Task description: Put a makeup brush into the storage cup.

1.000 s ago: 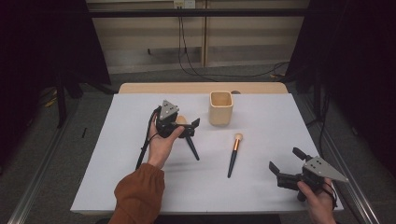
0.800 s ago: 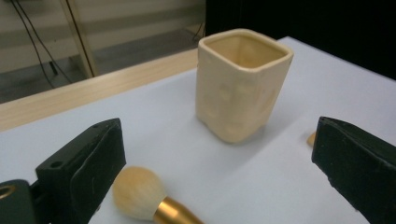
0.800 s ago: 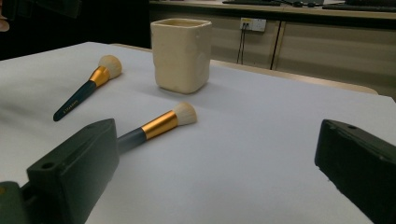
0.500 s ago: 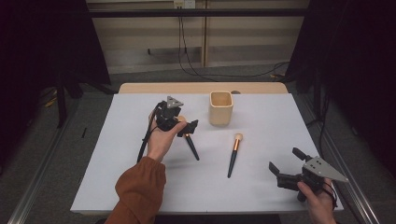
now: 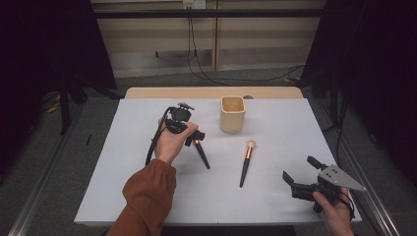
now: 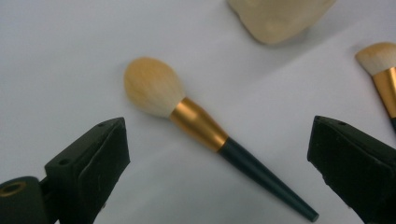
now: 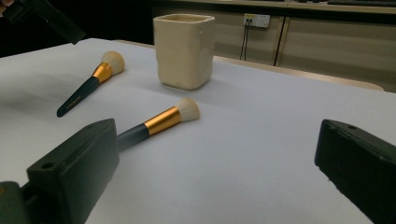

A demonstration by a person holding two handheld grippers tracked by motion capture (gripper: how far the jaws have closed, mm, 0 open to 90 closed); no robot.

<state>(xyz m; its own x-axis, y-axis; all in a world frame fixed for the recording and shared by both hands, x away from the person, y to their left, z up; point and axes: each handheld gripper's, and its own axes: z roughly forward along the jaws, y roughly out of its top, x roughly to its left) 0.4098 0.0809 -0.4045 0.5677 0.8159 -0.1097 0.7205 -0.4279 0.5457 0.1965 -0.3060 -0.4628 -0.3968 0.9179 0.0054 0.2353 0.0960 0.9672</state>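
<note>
Now farther up the table than a second ago: left gripper [image 5: 189,133] over the round brush [image 6: 205,129], jaws wide, holding nothing, brush flat on the table between them near the cup [image 5: 232,114]. Looks set for a grasp. Right gripper [image 5: 301,178] unmoved, also wide open and empty, second brush [image 5: 246,162] nearby.

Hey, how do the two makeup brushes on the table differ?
The left brush has a rounded, egg-shaped head and lies under the left hand-held gripper. The right brush has a flatter head and lies untouched, apart from both hand-held grippers. Both have pale bristles, gold ferrules and dark handles.
</note>
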